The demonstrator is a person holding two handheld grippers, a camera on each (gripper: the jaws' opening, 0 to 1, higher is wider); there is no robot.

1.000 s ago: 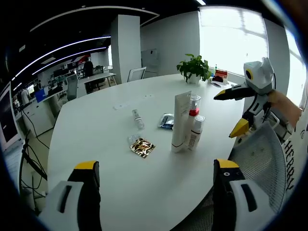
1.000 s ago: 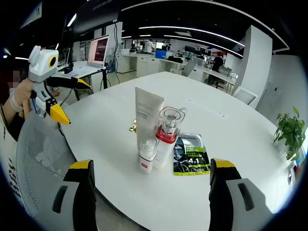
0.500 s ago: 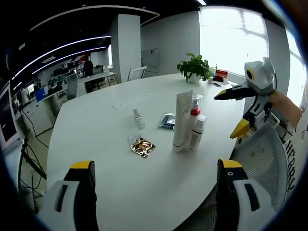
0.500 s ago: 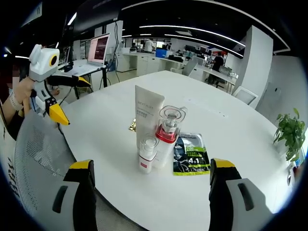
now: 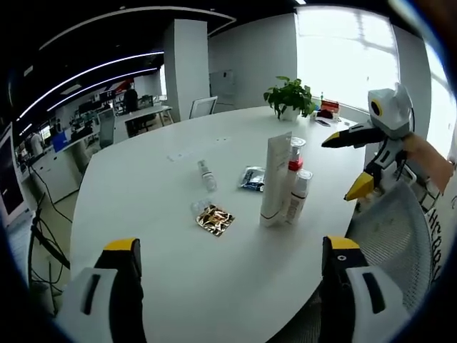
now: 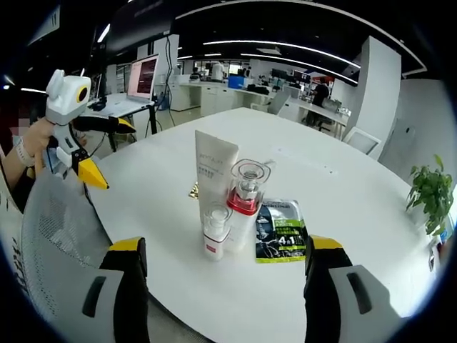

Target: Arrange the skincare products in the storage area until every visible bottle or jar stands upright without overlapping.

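Currently both grippers, left gripper [image 5: 227, 275] and right gripper [image 6: 226, 268], gape wide, holding nothing; small bottle [image 5: 207, 176] lies flat; a careless reach could topple the upright tube [image 6: 212, 172].

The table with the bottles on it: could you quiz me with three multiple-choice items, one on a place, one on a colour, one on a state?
1. Where does the sachet with green print lie?
A. Beside the standing bottles
B. On the chair
C. Under the plant

2. What colour is the collar of the pump bottle?
A. Blue
B. Red
C. Black

3. How is the small bottle far from the group placed?
A. Upright
B. Held in a gripper
C. Lying on its side

Answers: 1 A, in the right gripper view it lies flat on the table next to the pump bottle. 2 B, a red ring sits under its clear cap. 3 C, in the left gripper view it lies flat, apart from the tube.
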